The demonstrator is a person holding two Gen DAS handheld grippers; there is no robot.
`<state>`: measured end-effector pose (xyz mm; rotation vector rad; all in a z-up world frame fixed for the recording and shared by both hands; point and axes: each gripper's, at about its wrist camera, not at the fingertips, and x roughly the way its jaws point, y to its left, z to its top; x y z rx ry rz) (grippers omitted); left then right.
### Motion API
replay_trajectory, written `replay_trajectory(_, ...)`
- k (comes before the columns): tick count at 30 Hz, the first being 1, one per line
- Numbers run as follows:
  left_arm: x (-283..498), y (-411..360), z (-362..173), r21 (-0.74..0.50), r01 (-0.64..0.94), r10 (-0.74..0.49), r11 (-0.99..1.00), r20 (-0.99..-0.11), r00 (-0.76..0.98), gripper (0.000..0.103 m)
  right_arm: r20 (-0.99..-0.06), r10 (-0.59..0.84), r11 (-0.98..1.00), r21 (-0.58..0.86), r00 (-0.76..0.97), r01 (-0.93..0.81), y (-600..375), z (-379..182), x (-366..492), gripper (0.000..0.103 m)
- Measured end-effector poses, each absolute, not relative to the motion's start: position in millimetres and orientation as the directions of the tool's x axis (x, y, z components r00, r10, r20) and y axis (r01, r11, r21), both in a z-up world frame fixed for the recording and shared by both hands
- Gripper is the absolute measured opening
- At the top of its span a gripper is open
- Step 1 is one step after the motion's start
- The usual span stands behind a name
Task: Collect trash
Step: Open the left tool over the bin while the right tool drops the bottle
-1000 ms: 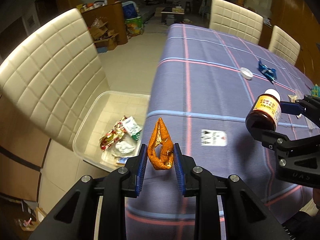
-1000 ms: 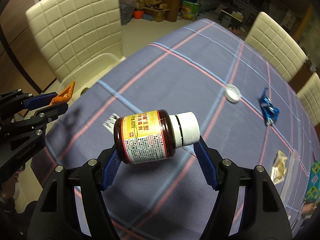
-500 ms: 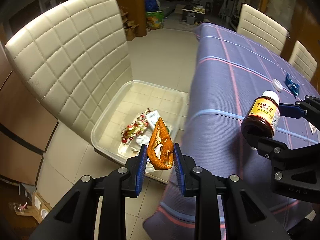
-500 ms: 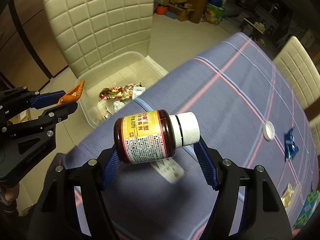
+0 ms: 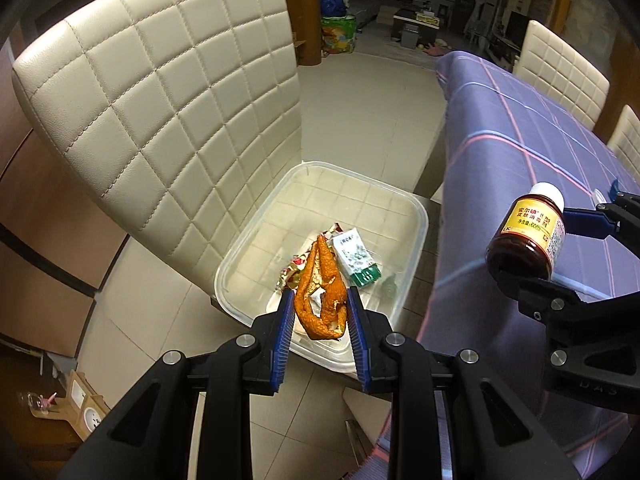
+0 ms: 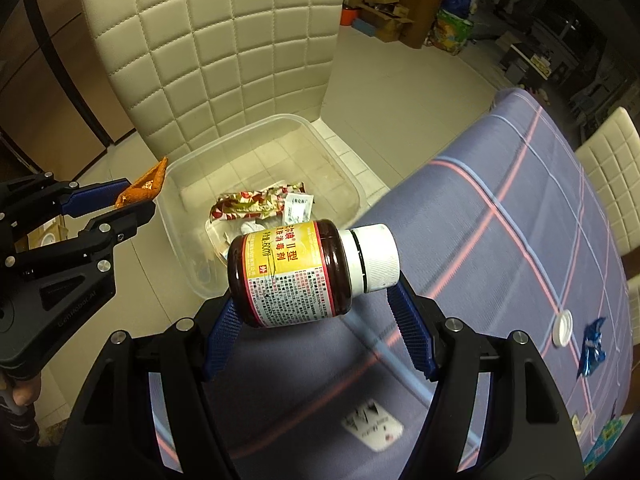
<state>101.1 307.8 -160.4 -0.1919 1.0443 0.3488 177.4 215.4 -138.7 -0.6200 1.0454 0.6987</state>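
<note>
A: Biggest first?
B: Table (image 6: 500,208) w/ a purple plaid cloth. Everything else I'll place relative to the clear plastic bin (image 5: 416,216).
A: And the chair?
B: Cream quilted chair (image 5: 160,92); the bin sits on its seat, back rising behind the bin. Table edge is just beside the bin, on the side away from the chair back.
A: What's in the bin?
B: A red-and-gold wrapper (image 6: 244,208), a small white-and-green packet (image 5: 356,258), some crumpled white stuff.
A: Grippers?
B: Left gripper (image 5: 320,312) hangs above the bin's near rim, fingers nearly together, pinching an orange peel (image 5: 320,292) that stands up between the pads. Right gripper (image 6: 316,312) is beside the bin, over the table edge, fingers spread abt halfway and clamped on a brown bottle (image 6: 296,272) – yellow label, white cap, lying sideways across the pads, bottom twd the bin.
A: Other trash?
B: Well away from the bin, on the cloth: a white cap (image 6: 563,327), a blue wrapper (image 6: 592,346) just past it, a white card (image 6: 372,428) nearer, blurred.
</note>
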Motion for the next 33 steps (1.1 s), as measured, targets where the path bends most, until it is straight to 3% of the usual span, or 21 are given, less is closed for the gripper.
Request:
replay_trajectory(22, 152, 345, -182, 0.028, -0.391, 0.211, 0.920, -0.876, 0.434, 0.027, -0.926, 0.205, 0.633, -0.120, 0.316, -0.765, 257, -159, 232, 0.070)
replay_trajectory(23, 154, 345, -183, 0.028, -0.389, 0.209, 0.921, -0.877, 0.433, 0.029, -0.927, 0.205, 0.635, -0.118, 0.314, -0.764, 258, -160, 234, 0.070)
replay_trajectory(25, 157, 345, -185, 0.023, -0.386, 0.202, 0.922, -0.880, 0.430, 0.048, -0.928, 0.202, 0.636, -0.117, 0.312, -0.763, 258, -162, 237, 0.070)
replay_trajectory(26, 158, 345, -185, 0.020, -0.389, 0.203, 0.921, -0.877, 0.435, 0.066, -0.930, 0.199, 0.636, -0.118, 0.310, -0.763, 258, -164, 238, 0.070)
replay_trajectory(27, 158, 345, -184, 0.022, -0.394, 0.212, 0.919, -0.870, 0.445, 0.072, -0.930, 0.197, 0.636, -0.118, 0.309, -0.763, 259, -165, 239, 0.070)
replay_trajectory(33, 159, 346, -185, 0.048, -0.404, 0.244, 0.913, -0.860, 0.448, 0.072, -0.935, 0.186, 0.635, -0.119, 0.301, -0.764, 262, -172, 241, 0.070)
